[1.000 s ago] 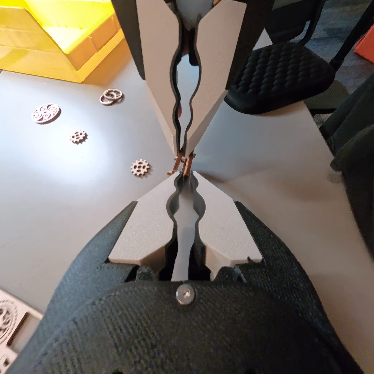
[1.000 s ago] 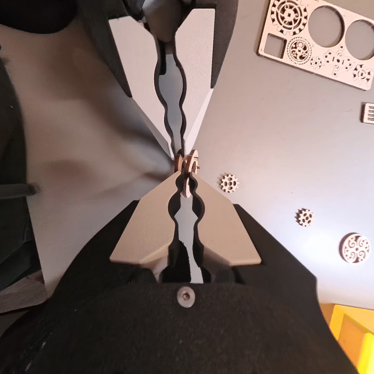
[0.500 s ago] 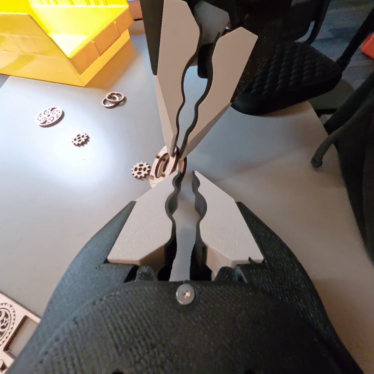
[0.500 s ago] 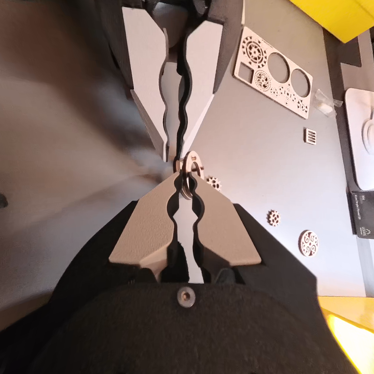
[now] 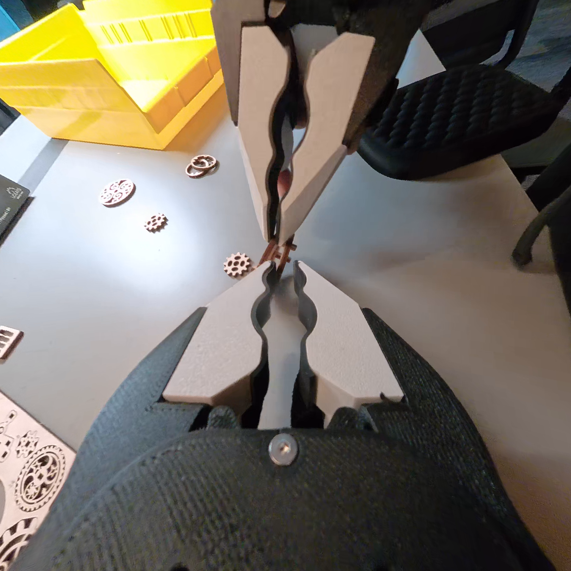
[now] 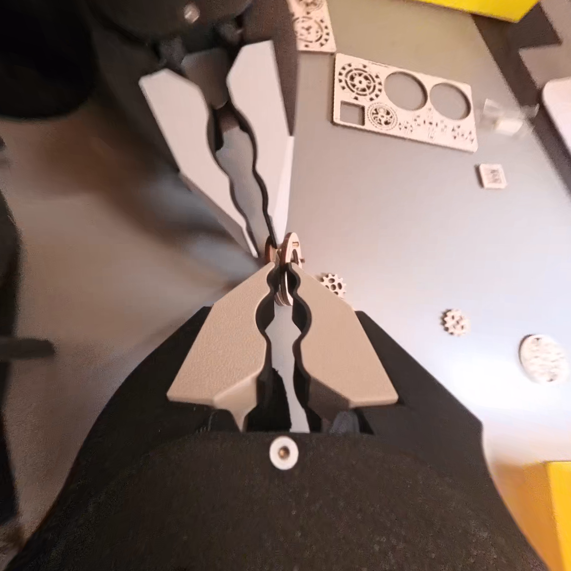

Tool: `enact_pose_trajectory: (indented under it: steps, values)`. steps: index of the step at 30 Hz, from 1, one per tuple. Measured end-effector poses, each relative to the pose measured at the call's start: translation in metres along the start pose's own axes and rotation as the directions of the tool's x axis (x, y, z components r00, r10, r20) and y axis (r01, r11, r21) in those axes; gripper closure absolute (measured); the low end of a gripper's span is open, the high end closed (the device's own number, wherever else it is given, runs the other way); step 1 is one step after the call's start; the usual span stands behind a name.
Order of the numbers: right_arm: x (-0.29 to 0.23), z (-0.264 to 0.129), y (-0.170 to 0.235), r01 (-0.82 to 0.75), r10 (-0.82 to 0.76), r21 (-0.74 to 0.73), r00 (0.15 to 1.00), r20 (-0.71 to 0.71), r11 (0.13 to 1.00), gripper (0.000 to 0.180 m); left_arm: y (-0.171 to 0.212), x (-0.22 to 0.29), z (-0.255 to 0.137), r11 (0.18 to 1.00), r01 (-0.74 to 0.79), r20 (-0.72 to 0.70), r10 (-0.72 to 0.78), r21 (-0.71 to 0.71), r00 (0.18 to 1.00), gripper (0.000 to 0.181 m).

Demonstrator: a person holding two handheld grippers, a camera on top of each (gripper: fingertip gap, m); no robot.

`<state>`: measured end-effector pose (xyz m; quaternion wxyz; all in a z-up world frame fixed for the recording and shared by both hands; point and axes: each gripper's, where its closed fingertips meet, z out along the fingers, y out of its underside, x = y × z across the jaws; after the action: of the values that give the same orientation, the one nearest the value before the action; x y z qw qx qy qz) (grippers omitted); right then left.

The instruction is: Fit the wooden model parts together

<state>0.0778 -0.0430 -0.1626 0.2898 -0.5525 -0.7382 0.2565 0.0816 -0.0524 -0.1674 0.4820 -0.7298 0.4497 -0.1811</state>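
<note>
Two grippers meet above table [image 5: 401,278]. My right gripper [image 6: 282,272] fingers pinch wooden disc assembly [image 6: 289,262] at rim. My left gripper [image 5: 282,265] fingers slightly parted, gripping nothing. Plywood thin, light, brittle; I grip edges only.

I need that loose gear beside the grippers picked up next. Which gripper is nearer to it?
Left. The left gripper is open, tips beside the small gear; the right gripper sits slightly farther, clamping the wooden assembly.

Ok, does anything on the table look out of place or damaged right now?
Nothing looks damaged or spilled. The only slight oddity: two wooden rings near the yellow bin overlap instead of lying flat apart. The loose gears lie flat on the table, and the right gripper grips the disc assembly.
</note>
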Motion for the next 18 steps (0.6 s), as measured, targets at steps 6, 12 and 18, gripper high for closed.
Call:
enact_pose_trajectory:
  steps: [6, 12, 18]
  values:
    - [0.006, 0.005, -0.006, -0.426, 0.418, 0.015, 0.892, 0.175, 0.904, 0.179, 0.005, -0.004, 0.003, 0.999, -0.016, 0.016, 0.017, -0.045, 1.0, 0.172]
    - [-0.002, 0.011, -0.009, -0.383, 0.383, -0.045, 0.9, 0.208, 0.923, 0.18, 0.016, -0.001, 0.023, 0.986, -0.05, 0.024, 0.055, -0.161, 0.998, 0.178]
    - [0.012, -0.023, -0.021, -0.36, 0.342, 0.049, 0.914, 0.218, 0.931, 0.18, 0.012, -0.003, 0.02, 0.99, 0.03, 0.014, -0.028, -0.136, 0.999, 0.179]
